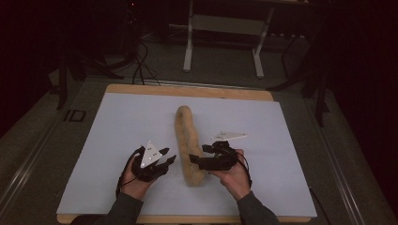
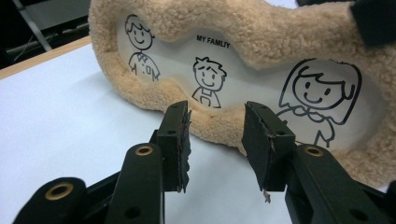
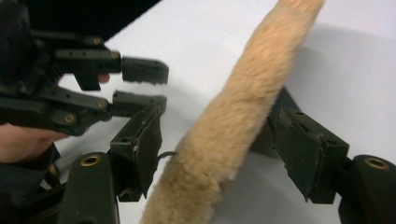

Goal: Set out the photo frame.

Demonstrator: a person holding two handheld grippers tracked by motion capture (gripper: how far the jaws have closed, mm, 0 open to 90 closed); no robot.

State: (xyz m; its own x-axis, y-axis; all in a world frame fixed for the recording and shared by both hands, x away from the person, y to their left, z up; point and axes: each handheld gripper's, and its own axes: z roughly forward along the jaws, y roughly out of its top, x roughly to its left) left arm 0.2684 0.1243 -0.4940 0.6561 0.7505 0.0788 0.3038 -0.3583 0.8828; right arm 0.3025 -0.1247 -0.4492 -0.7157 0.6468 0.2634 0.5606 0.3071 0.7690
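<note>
A long tan plush picture frame (image 1: 189,136) stands on its edge in the middle of the white board. In the left gripper view its face (image 2: 261,42) shows cartoon people under the words "MY FAMLIY". My left gripper (image 1: 170,159) sits just left of the frame's near end, open, with nothing between its jaws (image 2: 217,135). My right gripper (image 1: 192,161) reaches in from the right and straddles the frame's near end. The fluffy rim (image 3: 243,107) runs between its spread jaws (image 3: 217,140), and the pads do not press on it. The left gripper (image 3: 140,86) shows beyond the rim.
The white board (image 1: 117,122) covers a wooden table (image 1: 187,90) whose edge shows at the back. Behind the table a pale metal stand (image 1: 190,42) and dark cables (image 1: 141,65) rest on the grey floor. Broad bare board lies on either side of the frame.
</note>
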